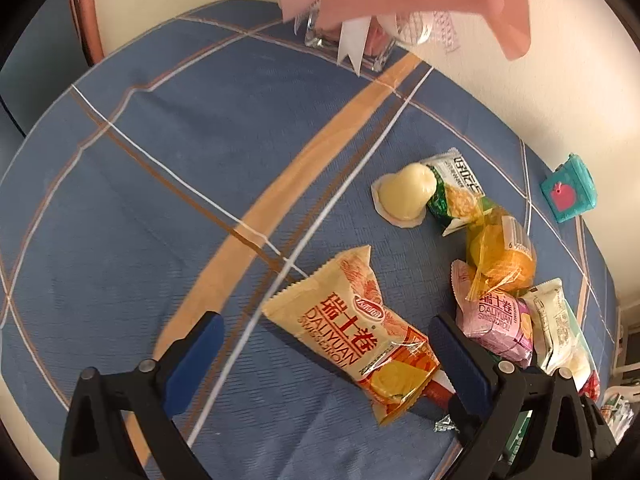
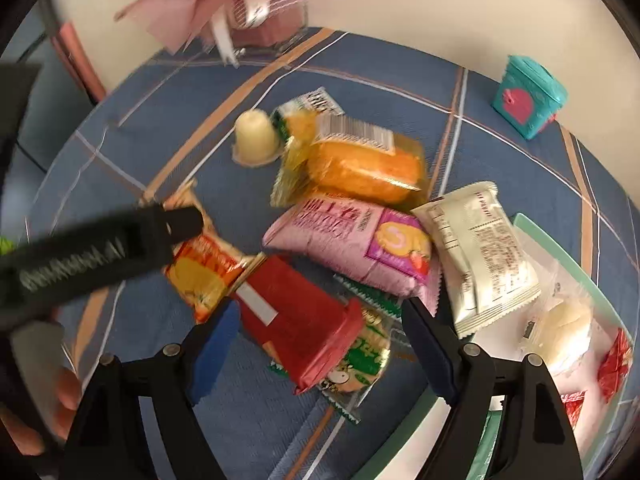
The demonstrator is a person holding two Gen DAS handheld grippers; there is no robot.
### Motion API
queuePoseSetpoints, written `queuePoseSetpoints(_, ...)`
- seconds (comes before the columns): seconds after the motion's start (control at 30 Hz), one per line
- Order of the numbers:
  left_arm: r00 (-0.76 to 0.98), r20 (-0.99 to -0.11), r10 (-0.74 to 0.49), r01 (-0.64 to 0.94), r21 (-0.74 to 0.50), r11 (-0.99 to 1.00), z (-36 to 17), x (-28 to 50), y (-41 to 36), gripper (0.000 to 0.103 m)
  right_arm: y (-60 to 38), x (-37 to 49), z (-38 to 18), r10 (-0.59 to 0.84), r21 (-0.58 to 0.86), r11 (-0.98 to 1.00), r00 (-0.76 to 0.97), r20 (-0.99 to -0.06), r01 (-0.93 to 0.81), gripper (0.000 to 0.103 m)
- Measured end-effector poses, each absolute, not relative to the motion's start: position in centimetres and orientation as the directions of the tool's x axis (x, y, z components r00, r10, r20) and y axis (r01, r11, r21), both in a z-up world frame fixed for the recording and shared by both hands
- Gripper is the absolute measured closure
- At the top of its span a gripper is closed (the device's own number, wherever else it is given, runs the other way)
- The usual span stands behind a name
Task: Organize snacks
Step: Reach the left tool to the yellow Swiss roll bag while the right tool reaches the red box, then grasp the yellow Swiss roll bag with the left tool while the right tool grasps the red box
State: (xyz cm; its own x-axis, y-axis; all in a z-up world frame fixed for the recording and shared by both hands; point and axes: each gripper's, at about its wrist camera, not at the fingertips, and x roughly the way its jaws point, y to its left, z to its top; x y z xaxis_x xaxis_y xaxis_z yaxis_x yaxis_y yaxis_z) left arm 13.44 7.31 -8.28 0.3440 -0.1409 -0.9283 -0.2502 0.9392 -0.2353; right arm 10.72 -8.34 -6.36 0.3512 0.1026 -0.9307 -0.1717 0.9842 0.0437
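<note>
Both claws gape wide, left claw [image 1: 324, 364] and right claw [image 2: 320, 344] angled down, gripping nothing.

Bare blue tablecloth [image 1: 160, 208] is lying open left of the yellow Swiss-roll packet [image 1: 352, 332] — a gripper could be passing there. To the right, the pink packet [image 2: 352, 252], orange cake [image 2: 360, 168] and white packet [image 2: 480, 256] are crowding together, touching — blocking passage.

- Both views are bright, with soft and even light; the shadows under the snack packets are only faint.
- Strong fisheye bending — the tablecloth [image 1: 160, 184] lines curve, and the corners are black.
- The right wrist view has motion blur — the left gripper [image 2: 176, 224] is smeared.
- Small glare shows on the shiny yellow packet [image 1: 360, 332].
</note>
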Motion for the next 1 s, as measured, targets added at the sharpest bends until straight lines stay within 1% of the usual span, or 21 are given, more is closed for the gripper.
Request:
queuePoseSetpoints(0.13, 0.332, -0.931, -0.151, -0.259, -0.244, 0.935, -9.1, 14.0, 6.7, 0.0, -9.4, 10.8, -6.2, 0.115, 0.067, 0.987, 0.36, -0.926, -0.144, 0.019)
queuePoseSetpoints(0.33, 0.287, -0.944, -0.16, -0.216, -0.227, 0.95, -10.4, 14.5, 5.2, 0.002, -10.7, 11.2, -5.9, 0.124, 0.091, 0.99, 0.366, -0.922, -0.104, 0.019)
queuePoseSetpoints(0.43, 0.284, -0.943, -0.171, -0.219, -0.238, 0.946, -10.3, 14.4, 5.3, 0.007, -11.3, 11.3, -6.0, 0.125, 0.1, 0.991, 0.366, -0.922, -0.085, 0.019)
queuePoseSetpoints(0.53, 0.284, -0.94, -0.189, -0.208, -0.253, 0.945, -10.1, 14.2, 5.4, 0.015, -11.8, 11.1, -5.6, 0.13, 0.11, 0.991, 0.369, -0.92, -0.075, 0.019)
queuePoseSetpoints(0.7, 0.288, -0.929, -0.231, -0.176, -0.289, 0.941, -9.7, 13.7, 5.2, 0.041, -11.5, 11.0, -4.7, 0.14, 0.112, 0.989, 0.389, -0.911, -0.094, 0.019)
queuePoseSetpoints(0.8, 0.281, -0.93, -0.239, -0.167, -0.292, 0.942, -9.5, 13.3, 5.6, 0.046, -10.8, 11.1, -4.6, 0.148, 0.106, 0.986, 0.39, -0.909, -0.128, 0.019)
queuePoseSetpoints(0.9, 0.273, -0.932, -0.238, -0.167, -0.29, 0.942, -9.4, 12.8, 6.4, 0.046, -10.0, 11.3, -4.7, 0.16, 0.108, 0.982, 0.387, -0.908, -0.155, 0.02)
queuePoseSetpoints(1.0, 0.267, -0.938, -0.223, -0.178, -0.275, 0.945, -9.2, 12.2, 7.4, 0.046, -8.7, 11.2, -4.5, 0.147, 0.071, 0.977, 0.399, -0.905, -0.199, 0.02)
